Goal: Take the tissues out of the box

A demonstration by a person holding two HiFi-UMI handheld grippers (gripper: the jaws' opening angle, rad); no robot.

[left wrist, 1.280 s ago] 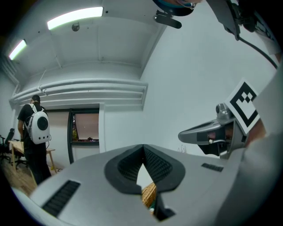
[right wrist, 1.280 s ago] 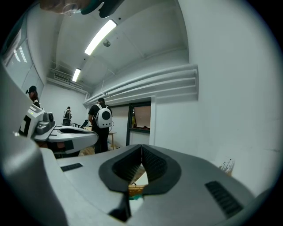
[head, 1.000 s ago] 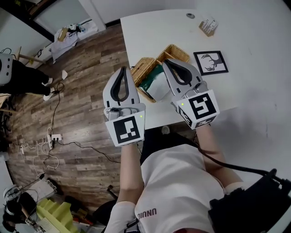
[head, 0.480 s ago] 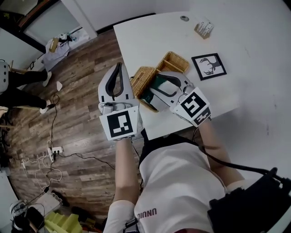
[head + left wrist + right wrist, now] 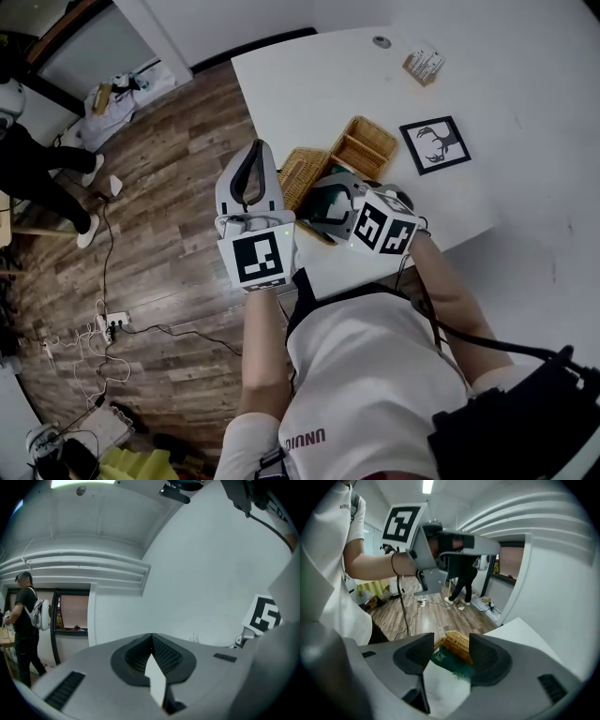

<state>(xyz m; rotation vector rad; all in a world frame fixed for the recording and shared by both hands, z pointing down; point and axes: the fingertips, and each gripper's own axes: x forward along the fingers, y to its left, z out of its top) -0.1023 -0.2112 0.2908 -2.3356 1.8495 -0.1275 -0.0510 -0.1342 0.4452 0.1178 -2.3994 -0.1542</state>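
Green cardboard tissue box [image 5: 455,666]: 12 o'clock off nearer right gripper [image 5: 451,648], sighted between spread, just-opening jaws, untouched. Left gripper [image 5: 151,638], 9 o'clock: pressed together, empty.

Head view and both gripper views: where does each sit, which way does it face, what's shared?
Head view: on the head, steeply down at the table; shows torso, left claw, right claw.
Left gripper view: on the shut left claw, level toward a wall; right claw's cube at right.
Right gripper view: on the right claw, tilted down at tissue pack and wicker basket; jaws just opened, pack between, ungripped.
Shared: head and right gripper views show pack and basket.
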